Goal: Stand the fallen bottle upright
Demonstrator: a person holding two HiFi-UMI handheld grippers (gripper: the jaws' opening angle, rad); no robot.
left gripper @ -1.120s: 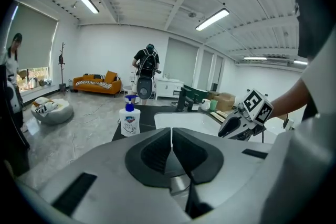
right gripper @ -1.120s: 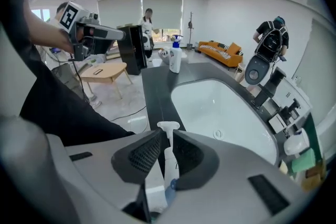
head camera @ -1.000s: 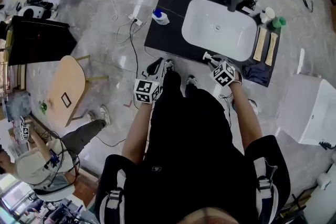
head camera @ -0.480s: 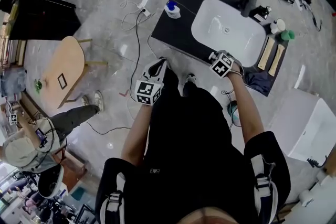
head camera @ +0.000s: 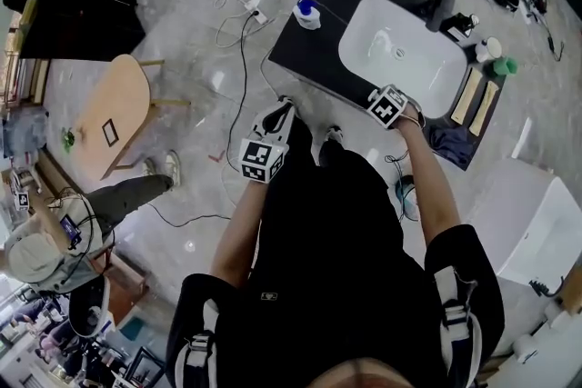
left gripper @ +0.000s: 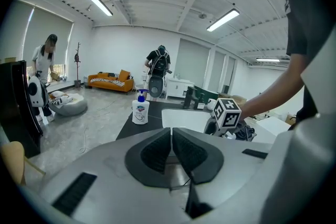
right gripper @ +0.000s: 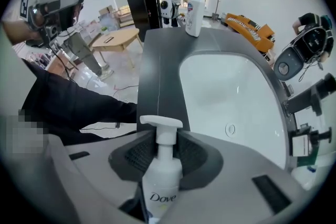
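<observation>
- The right tool (right gripper: pixel 167 140) has a white plastic pump bottle (right gripper: pixel 161 183) between its jaws. The jaws stand partly apart and have just been closing. Their dark ribbed pads lie against the bottle's shoulder on either side.
- The bottle's long axis runs along the line the tool points. Its base end is back by the tool's body and its pump head reaches out past the jaw tips.
- The flat pump nozzle juts to the left in the right gripper view, and the printed name on the body faces that camera.
- Past the pump head lies the black worktop (head camera: pixel 300 59), close to its front edge and just beside the near rim of the white oval basin (head camera: pixel 400 59).
- Whether any part of the bottle rests on the worktop cannot be made out.
- In the head view the right tool's marker cube sits at the worktop's front edge by the basin's near rim, and the bottle is hidden beneath it.
- The left tool (left gripper: pixel 171 134) has its jaws pressed together with nothing between them. It is held over the grey floor (head camera: pixel 173 4) off the worktop's front left, well apart from the right tool.
- A white soap dispenser with a blue pump (head camera: pixel 307 13) stands upright at the worktop's far left corner, well apart from the held bottle.
- A black tap (head camera: pixel 443 6) stands at the basin's far rim.
</observation>
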